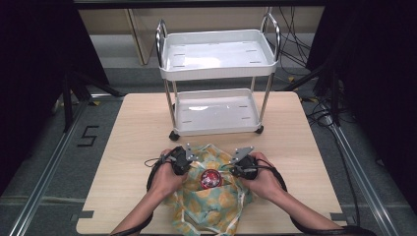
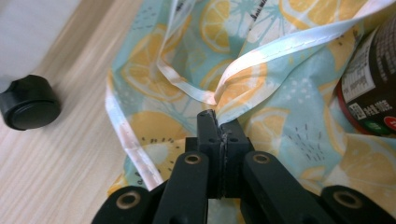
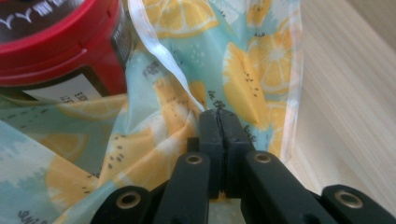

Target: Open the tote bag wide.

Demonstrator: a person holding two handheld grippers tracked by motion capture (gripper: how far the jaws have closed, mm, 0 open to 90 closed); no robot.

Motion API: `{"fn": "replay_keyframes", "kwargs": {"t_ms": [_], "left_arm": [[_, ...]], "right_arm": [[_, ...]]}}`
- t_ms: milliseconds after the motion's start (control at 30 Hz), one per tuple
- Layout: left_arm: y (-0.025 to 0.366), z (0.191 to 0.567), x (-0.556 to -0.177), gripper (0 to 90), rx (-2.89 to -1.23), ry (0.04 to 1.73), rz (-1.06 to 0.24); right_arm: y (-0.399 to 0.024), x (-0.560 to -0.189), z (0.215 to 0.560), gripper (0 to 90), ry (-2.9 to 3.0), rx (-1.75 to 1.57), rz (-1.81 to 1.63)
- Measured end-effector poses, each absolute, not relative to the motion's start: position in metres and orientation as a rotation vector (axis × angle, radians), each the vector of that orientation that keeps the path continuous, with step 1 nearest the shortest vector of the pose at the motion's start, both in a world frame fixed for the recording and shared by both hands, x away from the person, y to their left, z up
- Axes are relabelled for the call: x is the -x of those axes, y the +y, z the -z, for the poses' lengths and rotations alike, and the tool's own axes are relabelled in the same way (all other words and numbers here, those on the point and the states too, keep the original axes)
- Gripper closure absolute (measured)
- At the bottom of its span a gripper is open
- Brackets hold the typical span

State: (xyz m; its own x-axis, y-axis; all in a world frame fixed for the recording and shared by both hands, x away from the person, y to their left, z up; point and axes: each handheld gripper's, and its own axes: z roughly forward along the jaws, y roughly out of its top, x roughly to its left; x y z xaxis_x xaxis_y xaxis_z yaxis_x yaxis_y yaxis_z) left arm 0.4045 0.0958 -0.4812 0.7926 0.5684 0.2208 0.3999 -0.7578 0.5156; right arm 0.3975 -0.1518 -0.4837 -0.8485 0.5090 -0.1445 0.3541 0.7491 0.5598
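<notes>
A pale blue cloth bag (image 1: 211,206) printed with lemon slices lies on the near part of the wooden table (image 1: 133,142). A jar with a red lid (image 1: 211,178) stands in its open mouth. My left gripper (image 1: 187,164) is shut on the bag's white-trimmed rim (image 2: 243,63) at the left of the jar; the pinch shows in the left gripper view (image 2: 217,116). My right gripper (image 1: 236,167) is shut on the rim (image 3: 159,44) at the right, pinching the cloth (image 3: 218,114) just beside the jar (image 3: 56,42).
A white two-shelf cart (image 1: 216,78) stands at the table's far edge, its near caster (image 2: 29,101) close to the bag. Bare wood lies left and right of the bag. Dark stands and cables flank the table.
</notes>
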Motion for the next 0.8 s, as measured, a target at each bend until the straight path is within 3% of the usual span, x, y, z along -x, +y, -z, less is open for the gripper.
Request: {"fn": "replay_keyframes", "kwargs": {"t_ms": [500, 633, 800], "left_arm": [[0.105, 0.453, -0.390, 52.3, -2.365, 0.774, -0.530], [0.110, 0.439, -0.382, 44.9, -2.312, 0.780, -0.531], [0.114, 0.423, -0.371, 41.9, -2.271, 0.758, -0.571]], "right_arm": [[-0.153, -0.395, 0.464, 78.1, 2.603, -0.676, -0.842], [-0.153, -0.395, 0.458, 75.0, 2.590, -0.681, -0.883], [-0.155, -0.394, 0.452, 71.8, 2.562, -0.698, -0.912]]}}
